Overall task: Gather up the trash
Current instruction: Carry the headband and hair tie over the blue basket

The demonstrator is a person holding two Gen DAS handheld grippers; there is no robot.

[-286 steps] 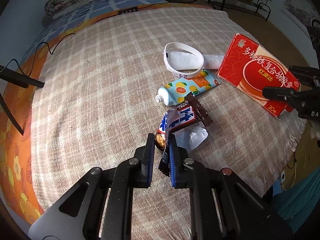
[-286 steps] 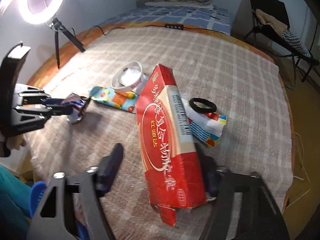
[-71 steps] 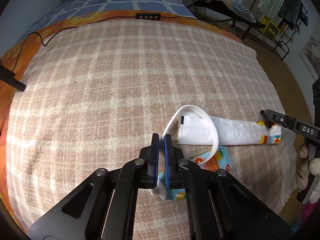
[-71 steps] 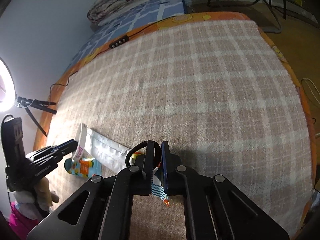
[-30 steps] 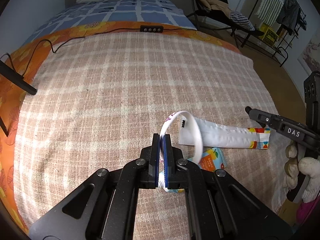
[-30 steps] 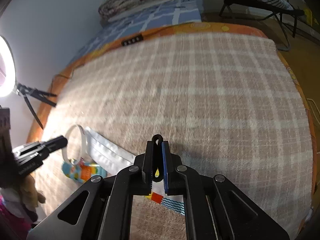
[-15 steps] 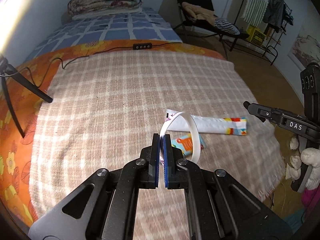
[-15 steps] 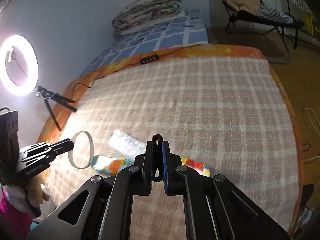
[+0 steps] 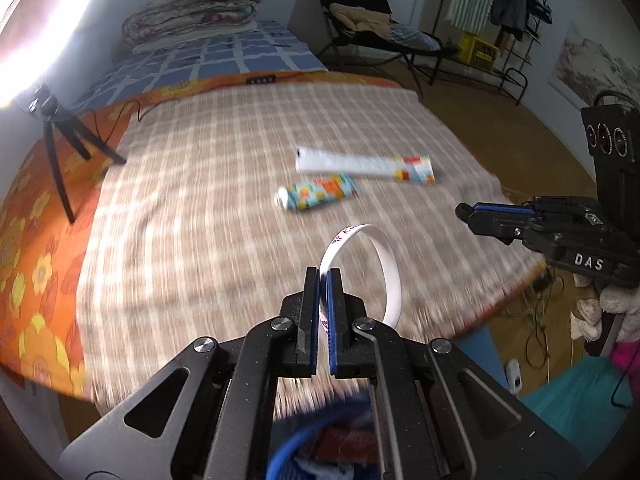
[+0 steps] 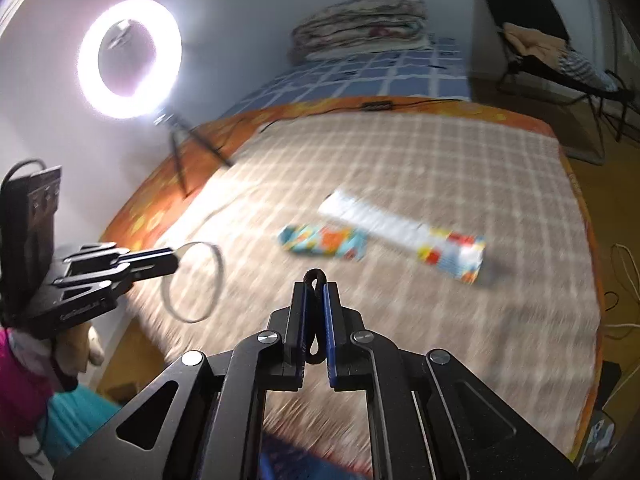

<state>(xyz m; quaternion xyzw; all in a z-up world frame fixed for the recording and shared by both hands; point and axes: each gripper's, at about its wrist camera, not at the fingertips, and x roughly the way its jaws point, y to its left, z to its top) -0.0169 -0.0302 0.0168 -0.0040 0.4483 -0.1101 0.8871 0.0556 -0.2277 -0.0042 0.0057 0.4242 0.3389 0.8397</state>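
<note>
Currently, your left gripper (image 9: 323, 276) is clenched on the band of a white ring (image 9: 366, 268), which stands up from the jaws in the air above the near edge of the checked blanket (image 9: 192, 184). Treat this ring as light and thin: it will likely flex under pressure, so hold it by the flat of the band, as now, not across its open middle.

Further right on the blanket, the printed tube (image 9: 318, 197) lies with its cap end toward the left. It looks soft-walled and probably squashes; take it across the body near the cap, where it is likely firmest. Just beyond it lies the long white wrapper (image 9: 364, 167) with a coloured end. Judge it light, limp and possibly slick; pinch it mid-length or at the crimped coloured end so it does not slide out.

Your right gripper (image 10: 316, 312) is clamped on a black elastic loop (image 10: 314, 280), squeezed flat between the pads with its top bulging above the tips. Expect it to be soft and springy; it may pop free on release.

Below both grippers, a blue-rimmed container (image 9: 296, 444) shows blurred; it is likely where the trash goes.
</note>
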